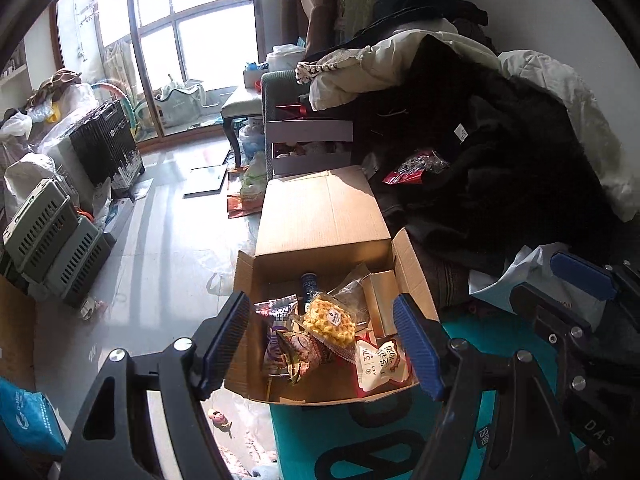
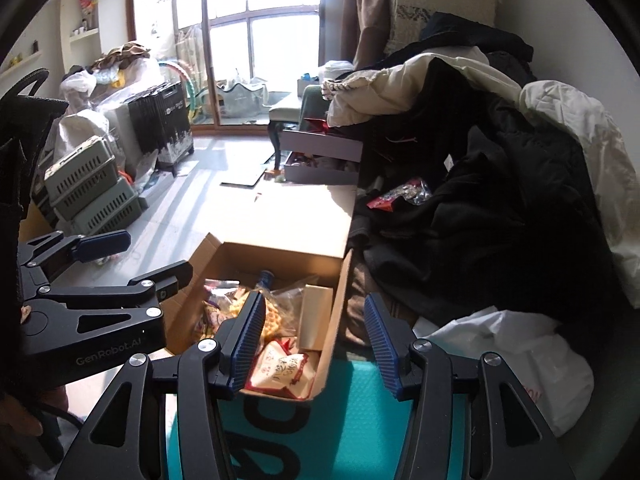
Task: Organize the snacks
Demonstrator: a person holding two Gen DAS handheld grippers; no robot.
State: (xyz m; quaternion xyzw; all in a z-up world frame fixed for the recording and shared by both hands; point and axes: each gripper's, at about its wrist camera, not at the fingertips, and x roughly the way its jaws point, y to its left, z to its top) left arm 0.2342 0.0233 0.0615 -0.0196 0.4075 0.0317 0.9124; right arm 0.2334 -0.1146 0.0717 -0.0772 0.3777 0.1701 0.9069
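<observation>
An open cardboard box (image 1: 412,276) stands on a teal bag (image 1: 360,432). Inside lie a yellow popcorn bag (image 1: 330,320), a white and red packet (image 1: 380,364), a purple packet (image 1: 276,336), a small beige carton (image 1: 380,300) and a dark bottle (image 1: 310,288). My left gripper (image 1: 320,346) hovers above the box, open, nothing between its blue pads. My right gripper (image 2: 315,344) hangs over the box's right wall (image 2: 336,320), also open and empty. Each gripper shows in the other's view: right gripper (image 1: 560,292), left gripper (image 2: 136,262). A red snack packet (image 2: 400,196) lies on dark clothes beyond the box.
A heap of dark and white clothes (image 1: 500,140) fills the right side. A white plastic bag (image 2: 500,352) lies by the teal bag. On the floor to the left stand grey crates (image 1: 52,240) and a black suitcase (image 1: 108,144). A chair (image 1: 240,104) stands near the window.
</observation>
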